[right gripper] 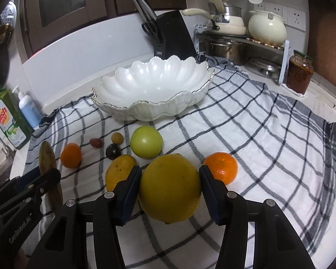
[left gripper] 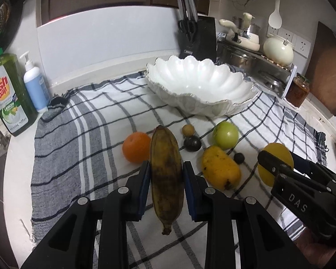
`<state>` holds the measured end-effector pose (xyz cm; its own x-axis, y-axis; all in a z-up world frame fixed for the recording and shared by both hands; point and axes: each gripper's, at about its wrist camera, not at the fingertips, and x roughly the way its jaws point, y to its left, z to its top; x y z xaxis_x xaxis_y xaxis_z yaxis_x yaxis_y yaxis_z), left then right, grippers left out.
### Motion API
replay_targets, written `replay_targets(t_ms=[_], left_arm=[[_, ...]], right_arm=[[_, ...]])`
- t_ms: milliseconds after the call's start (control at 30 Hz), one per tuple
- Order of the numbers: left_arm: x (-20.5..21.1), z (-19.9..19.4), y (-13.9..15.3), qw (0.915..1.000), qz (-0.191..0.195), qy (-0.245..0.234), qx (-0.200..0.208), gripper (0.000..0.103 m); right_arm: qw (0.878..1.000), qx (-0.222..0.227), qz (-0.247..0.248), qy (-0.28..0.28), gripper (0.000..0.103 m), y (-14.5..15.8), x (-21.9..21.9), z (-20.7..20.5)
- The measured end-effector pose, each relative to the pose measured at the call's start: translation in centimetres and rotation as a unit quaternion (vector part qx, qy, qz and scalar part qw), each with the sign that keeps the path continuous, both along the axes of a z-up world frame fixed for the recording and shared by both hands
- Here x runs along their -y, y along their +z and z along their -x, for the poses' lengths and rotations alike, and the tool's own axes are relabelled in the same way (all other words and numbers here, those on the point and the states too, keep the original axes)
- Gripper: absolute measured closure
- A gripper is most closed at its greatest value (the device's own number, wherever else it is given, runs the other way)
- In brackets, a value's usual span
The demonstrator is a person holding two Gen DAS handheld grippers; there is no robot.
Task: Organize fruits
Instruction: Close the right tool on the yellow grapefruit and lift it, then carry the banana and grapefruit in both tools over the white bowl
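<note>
Partly hidden: banana (left gripper: 166,177), plum (right gripper: 95,142) behind fruits.

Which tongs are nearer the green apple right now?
Right, as far as I can judge. The right tongs, shut on the yellow citrus, sit just before the green apple; the left tongs hold the banana farther left.

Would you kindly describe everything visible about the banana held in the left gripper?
The banana is short, plump and overripe: dull yellow-brown skin with dark blotches, and a dry brown stem end towards the camera in the left wrist view. The left gripper is shut on it, blue pads pressing its two sides around mid-length. It lies along the fingers, far tip pointing towards the white scalloped bowl. It appears lifted off the checked cloth, touching nothing but the pads; the orange sits beyond to its left.
</note>
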<state>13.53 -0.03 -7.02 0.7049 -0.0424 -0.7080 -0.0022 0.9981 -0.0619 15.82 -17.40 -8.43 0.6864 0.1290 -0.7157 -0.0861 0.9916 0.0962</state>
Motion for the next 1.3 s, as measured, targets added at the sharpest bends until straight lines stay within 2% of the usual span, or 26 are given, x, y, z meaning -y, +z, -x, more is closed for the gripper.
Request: replay_targets(t_ms=[700, 1300], left_arm=[[1.1, -2.4, 5.0, 0.9989, 0.003, -0.022, 0.041, 0.074], [1.4, -7.4, 8.2, 0.9968, 0.003, -0.037, 0.071, 0.074]], right_arm=[[0.998, 0.055, 0.0, -0.015, 0.05, 5.4, 0.9, -1.0], [0.994, 0.107, 0.011, -0.021, 0.05, 9.1, 0.9, -5.4]])
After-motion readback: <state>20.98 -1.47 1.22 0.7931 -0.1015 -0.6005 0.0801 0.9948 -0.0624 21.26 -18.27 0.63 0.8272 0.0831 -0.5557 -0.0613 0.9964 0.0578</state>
